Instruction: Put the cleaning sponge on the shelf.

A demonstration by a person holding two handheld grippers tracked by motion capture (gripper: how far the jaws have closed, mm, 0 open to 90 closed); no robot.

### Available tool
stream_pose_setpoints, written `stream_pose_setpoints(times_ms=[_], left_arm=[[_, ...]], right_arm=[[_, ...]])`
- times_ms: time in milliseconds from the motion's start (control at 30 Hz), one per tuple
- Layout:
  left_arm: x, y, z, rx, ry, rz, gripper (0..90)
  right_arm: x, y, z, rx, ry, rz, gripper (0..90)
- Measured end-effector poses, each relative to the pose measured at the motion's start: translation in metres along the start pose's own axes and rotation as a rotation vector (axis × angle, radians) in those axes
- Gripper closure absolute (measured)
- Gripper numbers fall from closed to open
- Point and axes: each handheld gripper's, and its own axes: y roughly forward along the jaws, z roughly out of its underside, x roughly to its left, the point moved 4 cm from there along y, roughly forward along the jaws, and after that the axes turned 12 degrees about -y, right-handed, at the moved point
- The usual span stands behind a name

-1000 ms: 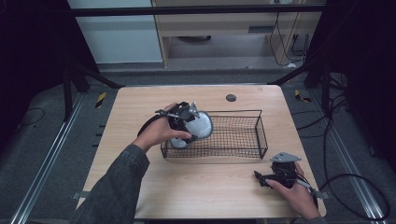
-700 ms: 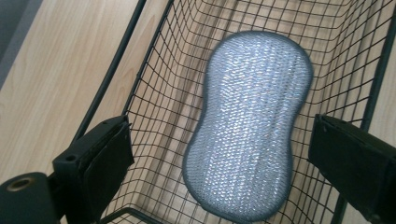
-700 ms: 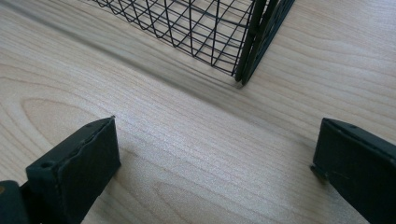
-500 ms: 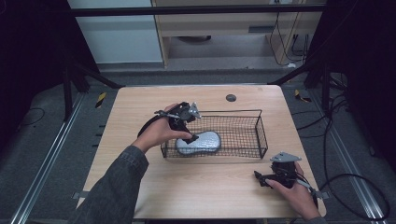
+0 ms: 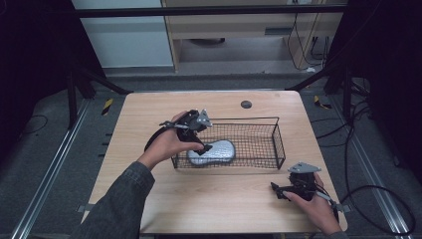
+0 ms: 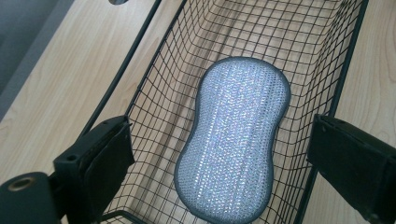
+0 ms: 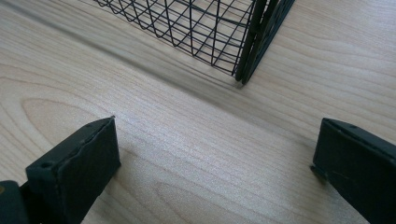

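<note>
1. Light wood desk (image 5: 149, 124) in a dark room, grey floor around it, a pale cabinet at the far side. Small dark round spot (image 5: 246, 104) on the desk near the far edge.
2. Black wire basket (image 5: 276, 142) sits mid-desk, long axis left to right.
3. Silvery grey scrub pad (image 5: 213, 152), peanut-shaped with a dark rim, lies flat on the basket floor at the left end. In the left claw view, the pad (image 6: 236, 140) sits between the mesh walls (image 6: 154, 93), below and between the jaws, touching neither.
4. Left claw (image 5: 203, 137) hangs over the basket's left end, just above the pad, held by the left hand (image 5: 169, 144). Jaws wide apart, nothing gripped.
5. Right claw (image 5: 276, 190) rests low over the desk at the near right, well apart from the pad, held by the right hand (image 5: 313, 209). Jaws wide, nothing between them but bare wood.
6. In the right claw view, the basket's near corner (image 7: 247, 56) stands beyond the jaws, apart from them.
</note>
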Motion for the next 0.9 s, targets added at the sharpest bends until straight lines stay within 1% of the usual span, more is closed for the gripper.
stream_pose_setpoints(times_ms=[100,167,233,267,300,367,400,467,633,833,900], left_arm=[[-0.002,-0.003,0.002,-0.011,-0.036,0.011,5.2],[-0.003,-0.005,0.003,-0.021,-0.043,-0.007,5.5],[-0.005,-0.007,0.005,-0.030,-0.062,-0.007,5.3],[-0.006,-0.008,0.005,-0.034,-0.063,-0.012,5.3],[-0.007,-0.010,0.006,-0.043,-0.066,-0.018,5.2],[-0.008,-0.013,0.007,-0.069,-0.086,-0.022,5.1],[-0.008,-0.015,0.008,-0.082,-0.092,-0.033,5.4],[-0.010,-0.018,0.010,-0.098,-0.109,-0.040,5.5],[-0.014,-0.023,0.015,-0.103,-0.114,-0.043,4.9],[-0.018,-0.028,0.023,-0.120,-0.135,-0.038,3.8],[-0.020,-0.031,0.025,-0.129,-0.140,-0.052,3.8]], right_arm=[[0.000,0.000,0.000,0.000,0.000,0.000,0.6],[0.000,0.000,0.000,0.000,0.001,0.001,0.6],[0.000,0.000,0.000,0.000,0.000,0.001,0.7],[0.000,0.000,0.000,0.000,0.001,0.001,0.6],[0.000,0.000,0.000,0.000,0.000,0.001,0.6],[0.000,0.000,0.000,0.000,0.000,0.001,0.6],[0.000,0.000,0.000,0.000,0.000,0.001,0.6],[0.000,0.000,0.000,0.000,0.000,0.001,0.6],[0.000,0.000,0.000,0.000,0.002,0.000,0.6],[0.000,0.000,0.000,0.000,0.002,0.001,0.7],[0.000,0.000,0.000,0.000,0.002,0.000,0.7]])
